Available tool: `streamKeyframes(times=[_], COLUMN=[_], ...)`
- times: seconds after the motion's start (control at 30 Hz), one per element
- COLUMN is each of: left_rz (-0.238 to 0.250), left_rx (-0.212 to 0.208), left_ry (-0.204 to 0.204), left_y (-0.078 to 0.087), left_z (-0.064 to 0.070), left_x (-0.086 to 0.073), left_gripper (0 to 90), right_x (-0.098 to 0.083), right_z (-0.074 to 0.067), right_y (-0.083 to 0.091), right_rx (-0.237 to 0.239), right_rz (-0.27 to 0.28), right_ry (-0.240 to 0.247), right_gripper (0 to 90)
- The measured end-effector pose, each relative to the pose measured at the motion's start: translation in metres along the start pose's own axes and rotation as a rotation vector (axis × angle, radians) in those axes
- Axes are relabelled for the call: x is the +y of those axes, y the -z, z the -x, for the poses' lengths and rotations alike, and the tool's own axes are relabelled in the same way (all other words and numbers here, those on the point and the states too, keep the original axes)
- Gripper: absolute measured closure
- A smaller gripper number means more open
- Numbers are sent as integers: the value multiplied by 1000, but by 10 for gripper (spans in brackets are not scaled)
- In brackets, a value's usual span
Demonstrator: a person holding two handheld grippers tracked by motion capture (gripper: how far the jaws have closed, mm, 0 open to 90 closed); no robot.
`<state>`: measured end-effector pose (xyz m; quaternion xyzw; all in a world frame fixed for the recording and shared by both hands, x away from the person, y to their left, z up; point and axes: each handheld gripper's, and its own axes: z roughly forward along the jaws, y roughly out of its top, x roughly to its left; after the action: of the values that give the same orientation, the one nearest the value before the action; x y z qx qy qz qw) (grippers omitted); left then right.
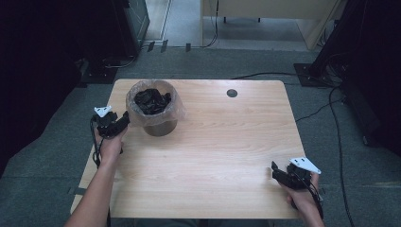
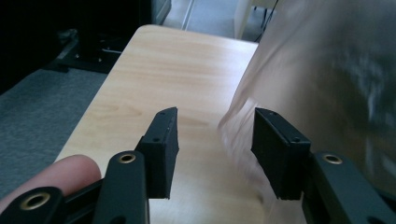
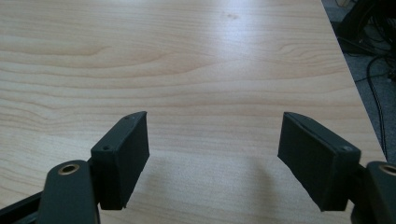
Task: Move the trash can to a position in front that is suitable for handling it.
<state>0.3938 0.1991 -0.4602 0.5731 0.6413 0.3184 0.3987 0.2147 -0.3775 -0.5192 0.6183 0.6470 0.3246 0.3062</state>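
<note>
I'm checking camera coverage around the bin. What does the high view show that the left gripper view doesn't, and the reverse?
High view: the whole bin with the dark bag inside it, the right hand-held gripper open over bare wood, and the floor cables.

Left gripper view: the left hand-held gripper up close, a blurred edge of the clear liner between its open jaws.

Both: the wooden table, the liner and the left hand-held gripper.

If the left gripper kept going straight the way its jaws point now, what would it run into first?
Most likely the clear plastic bag lining the small round bin: in the left gripper view its film already lies at the right jaw of the left gripper, whose jaws stand apart. Depth is blurred, so contact is uncertain.
</note>
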Motion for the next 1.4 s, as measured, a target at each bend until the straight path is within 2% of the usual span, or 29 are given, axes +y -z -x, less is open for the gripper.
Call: streamKeyframes(times=[0.1,0.2,0.23,0.3,0.33,0.37,0.43,0.6,0.7,0.73,0.77,0.87,0.9,0.93,1.07,1.13,1.17,1.2,1.23,1.27,1.4], left_rz=[12,10,15,20,26,24,19,-7,-9,-11,-11,-19,-19,-23,-30,-33,-33,-32,-32,-35,-37], left_rx=[4,-8,-28,-38,-67,-77,-82,-88,-92,-98,-98,-99,-99,-102,-105,-108,-108,-110,-110,-114,-126], left_ry=[13,37,53,51,35,30,32,46,51,49,49,43,43,43,36,35,35,32,32,28,21], left_y=[-8,-13,-18,-19,-22,-24,-26,-29,-29,-29,-29,-30,-30,-30,-31,-31,-31,-31,-31,-31,-31], left_z=[4,6,8,9,14,15,16,23,26,29,29,35,35,37,42,43,43,46,46,47,55], left_x=[4,7,9,10,11,11,11,10,9,9,9,8,8,8,7,6,6,6,6,6,4], left_gripper=[566,618,633,671,691,709,756,859,892,900,900,900,900,900,900,900,900,900,900,900,900], right_x=[1,3,5,9,12,15,18,41,50,59,59,78,78,88,106,114,114,121,121,128,141], right_z=[-1,-2,-5,-10,-13,-16,-19,-41,-48,-56,-56,-70,-70,-79,-99,-110,-110,-120,-120,-128,-139], right_y=[1,4,6,7,7,7,6,-4,-8,-14,-14,-26,-26,-31,-40,-45,-45,-50,-50,-56,-68], right_rx=[-1,5,20,38,46,52,62,132,141,146,146,154,154,168,207,220,220,222,222,224,225], right_rz=[15,32,40,47,54,65,76,127,141,154,154,187,187,200,230,239,239,236,236,242,245], right_ry=[-9,-10,-9,-3,2,7,13,69,76,66,66,48,48,40,28,34,34,47,47,53,38], right_gripper=[271,324,346,353,358,364,375,423,430,437,437,474,474,487,520,531,531,533,533,541,555])
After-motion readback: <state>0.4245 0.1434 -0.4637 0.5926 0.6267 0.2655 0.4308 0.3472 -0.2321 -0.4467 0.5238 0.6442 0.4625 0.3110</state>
